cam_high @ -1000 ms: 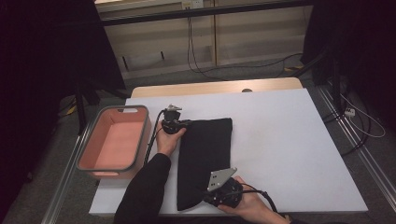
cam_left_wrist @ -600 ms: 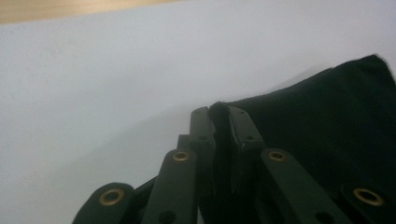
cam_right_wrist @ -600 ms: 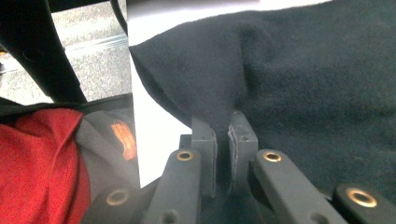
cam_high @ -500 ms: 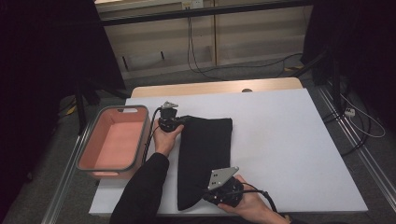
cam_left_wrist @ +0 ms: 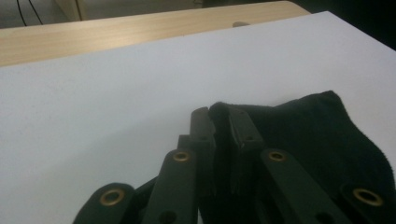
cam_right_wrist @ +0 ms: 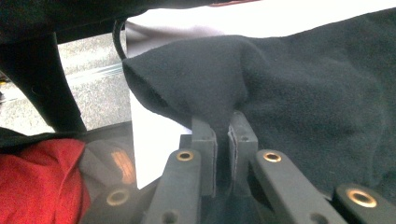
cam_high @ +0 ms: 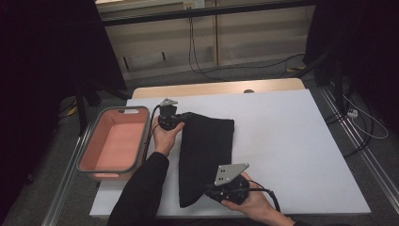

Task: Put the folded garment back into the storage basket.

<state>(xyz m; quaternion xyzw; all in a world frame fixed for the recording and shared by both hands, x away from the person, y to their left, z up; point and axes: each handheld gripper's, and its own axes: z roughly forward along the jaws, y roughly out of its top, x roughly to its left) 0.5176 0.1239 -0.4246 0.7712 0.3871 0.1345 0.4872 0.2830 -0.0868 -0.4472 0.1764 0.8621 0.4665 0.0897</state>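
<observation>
A black cloth [cam_high: 204, 155] lies folded lengthwise on the white table [cam_high: 291, 141]. My left gripper [cam_high: 181, 116] holds its far left corner; in the left gripper view the jaws are shut on the cloth's edge [cam_left_wrist: 224, 109], at the left gripper's tips [cam_left_wrist: 218, 116]. My right gripper [cam_high: 209, 190] pinches the near corner by the table's front edge. In the right gripper view the right gripper [cam_right_wrist: 223, 128] is shut on a raised peak of black cloth [cam_right_wrist: 196, 79].
A salmon-pink bin [cam_high: 115, 141] with a grey rim stands at the table's left edge, beside my left hand. The table's right half [cam_high: 301, 150] is bare white surface. A wooden strip [cam_high: 221, 88] runs along the far edge, with cables on the floor beyond.
My left gripper has drawn the cloth's far corner a little to the left, toward the bin. The right gripper has stayed at the near corner.
</observation>
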